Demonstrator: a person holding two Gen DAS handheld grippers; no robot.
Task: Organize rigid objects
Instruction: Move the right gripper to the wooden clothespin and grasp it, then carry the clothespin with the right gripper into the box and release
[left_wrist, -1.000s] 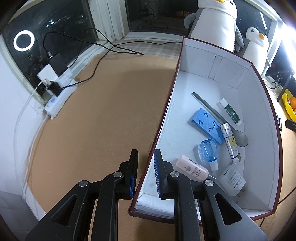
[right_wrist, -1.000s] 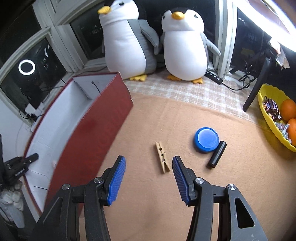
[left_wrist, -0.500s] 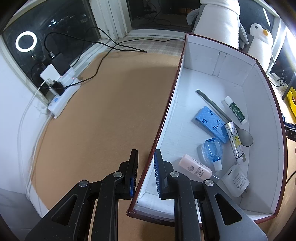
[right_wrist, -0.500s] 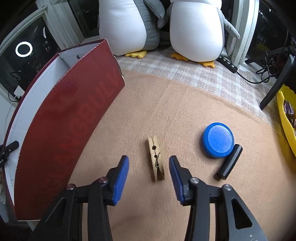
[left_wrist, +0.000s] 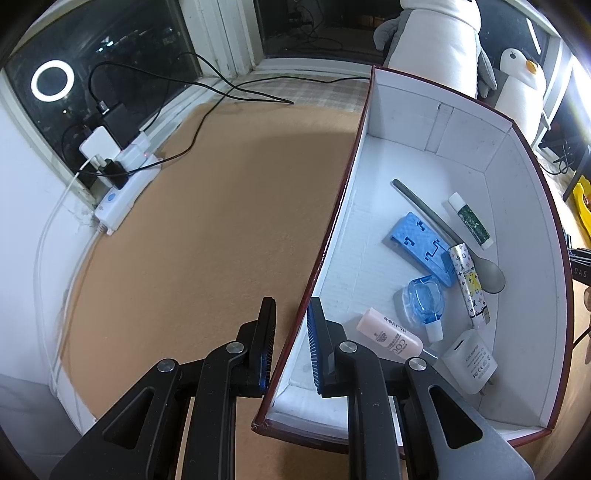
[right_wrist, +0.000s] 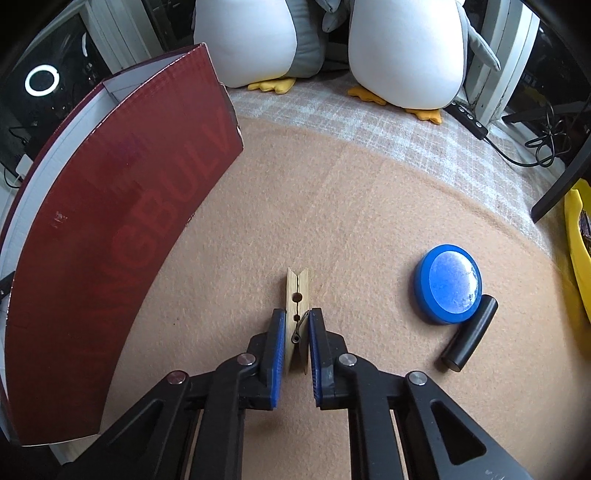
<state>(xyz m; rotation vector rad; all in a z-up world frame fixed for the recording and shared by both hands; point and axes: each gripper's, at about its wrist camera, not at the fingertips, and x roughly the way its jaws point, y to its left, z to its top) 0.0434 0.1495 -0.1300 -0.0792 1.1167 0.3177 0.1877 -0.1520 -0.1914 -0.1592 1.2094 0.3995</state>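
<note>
In the left wrist view my left gripper (left_wrist: 291, 306) is shut on the left wall of the dark red box (left_wrist: 343, 177), one finger outside and one inside. On its white floor lie a spoon (left_wrist: 436, 218), a blue block (left_wrist: 421, 243), a pink bottle (left_wrist: 389, 338), a white charger (left_wrist: 469, 360) and other small items. In the right wrist view my right gripper (right_wrist: 297, 313) is closing on a wooden clothespin (right_wrist: 297, 291) that lies on the tan mat, and the blue pads press its sides. A blue round lid (right_wrist: 448, 283) and a black cylinder (right_wrist: 470, 334) lie to its right.
The box's red outer wall (right_wrist: 110, 229) curves along the left of the right wrist view. Two plush penguins (right_wrist: 406, 48) stand at the back, and a yellow bowl (right_wrist: 576, 236) sits at the right edge. A power strip (left_wrist: 125, 192) with cables lies by the window.
My right gripper came down over the clothespin and its fingers closed from wide apart onto it. The left gripper kept its hold on the box wall.
</note>
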